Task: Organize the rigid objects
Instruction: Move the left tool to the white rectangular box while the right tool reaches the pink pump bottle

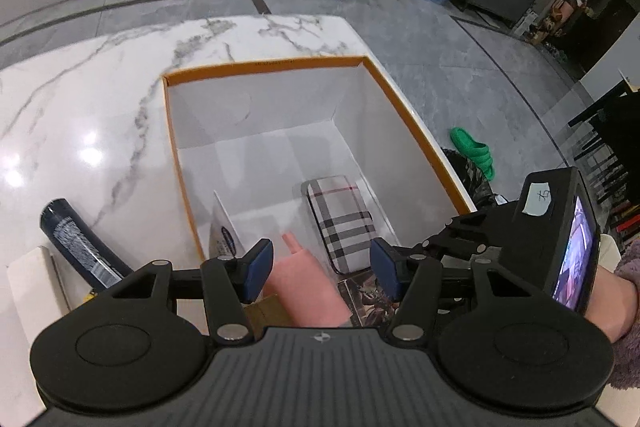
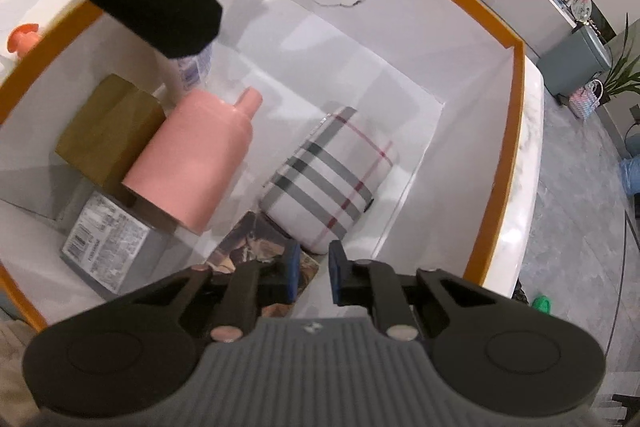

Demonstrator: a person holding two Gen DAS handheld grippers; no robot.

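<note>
A white box with an orange rim (image 1: 280,63) (image 2: 516,107) stands on the marble table. Inside it lie a plaid case (image 1: 344,219) (image 2: 332,179), a pink bottle (image 1: 304,287) (image 2: 192,155) leaning on a brown carton (image 2: 108,131), a grey labelled carton (image 2: 108,239), a dark patterned card (image 2: 248,247) and a white tube (image 2: 192,67). My left gripper (image 1: 322,269) hangs open above the pink bottle, not touching it. My right gripper (image 2: 314,269) is shut low inside the box, just at the plaid case's near end, with nothing seen between its pads.
A dark blue can (image 1: 80,243) lies on the table left of the box, beside a white flat object (image 1: 28,287). An orange pump top (image 2: 24,39) shows outside the box. The table edge runs right of the box; a green slipper (image 1: 474,151) lies on the floor.
</note>
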